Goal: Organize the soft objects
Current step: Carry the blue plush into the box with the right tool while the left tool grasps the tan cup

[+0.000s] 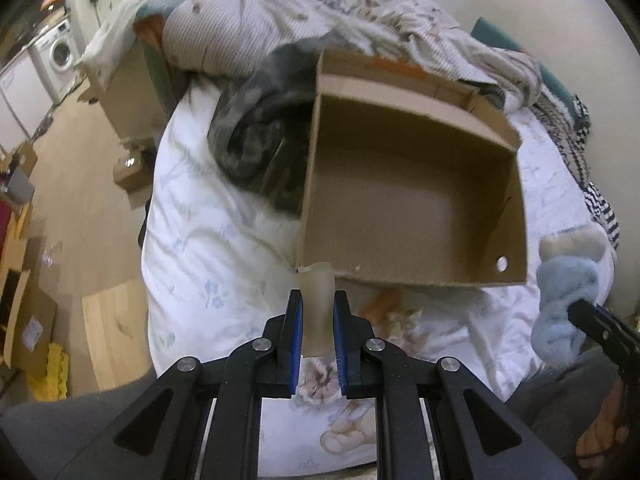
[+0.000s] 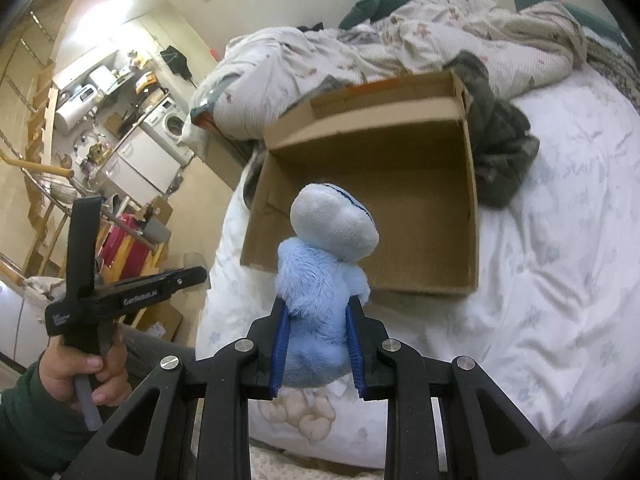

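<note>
An open empty cardboard box [image 1: 412, 200] lies on the white bed [image 1: 208, 264]; it also shows in the right wrist view [image 2: 384, 200]. My left gripper [image 1: 317, 300] is shut on a pale translucent soft tube [image 1: 316, 308], held just before the box's near edge. My right gripper [image 2: 318, 312] is shut on a light blue plush toy [image 2: 324, 280] with a white head, held above the box's near edge. The plush [image 1: 564, 296] shows at the right edge of the left wrist view. A cream and orange soft toy [image 1: 400, 316] lies on the bed under the left gripper.
A dark grey-green blanket [image 1: 256, 136] is bunched beside the box. A rumpled floral duvet [image 1: 280, 20] lies behind it. Striped knit fabric [image 1: 600, 200] lies at the bed's right. Wooden floor with cardboard boxes [image 1: 128, 172] and a washing machine [image 2: 168, 124] lie left.
</note>
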### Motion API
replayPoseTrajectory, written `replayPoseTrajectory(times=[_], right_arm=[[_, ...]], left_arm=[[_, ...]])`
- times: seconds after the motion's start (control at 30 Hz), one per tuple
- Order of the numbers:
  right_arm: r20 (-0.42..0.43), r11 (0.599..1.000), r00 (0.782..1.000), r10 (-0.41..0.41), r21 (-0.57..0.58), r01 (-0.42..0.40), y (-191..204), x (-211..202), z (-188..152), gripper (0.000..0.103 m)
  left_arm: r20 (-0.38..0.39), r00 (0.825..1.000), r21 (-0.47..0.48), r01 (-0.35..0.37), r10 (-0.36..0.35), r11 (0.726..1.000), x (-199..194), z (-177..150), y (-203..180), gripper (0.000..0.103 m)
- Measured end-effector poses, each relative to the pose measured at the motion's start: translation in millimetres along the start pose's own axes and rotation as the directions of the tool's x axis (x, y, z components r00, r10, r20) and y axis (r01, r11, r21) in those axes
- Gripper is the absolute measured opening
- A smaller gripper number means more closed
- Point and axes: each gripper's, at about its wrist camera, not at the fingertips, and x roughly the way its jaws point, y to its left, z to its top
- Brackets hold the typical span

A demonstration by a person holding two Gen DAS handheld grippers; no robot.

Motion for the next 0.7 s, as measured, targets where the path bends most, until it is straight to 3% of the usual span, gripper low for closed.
replayPoseTrajectory(times=[0.1,0.27,0.7], right_arm=[[0.013,1.000,1.000,-0.003,-0.016,0.003,0,-1,13,0.028],[0.032,0.999,0.999,-0.038,-0.028,0.039,-4,9,32,0.028],[0.036,0.995,0.996,-0.085,0.053,0.083,-39,61,61,0.028]], left_arm=[[0.027,0.999,0.033,0.038,-0.039,0.999,-6,11,-10,0.013],[0.052,0.998,0.067,0.040,-0.043,0.997,-6,32,-25,0.013],[0.068,0.996,0.109,0.056,-0.064,0.992,35,70,-51,0.013]])
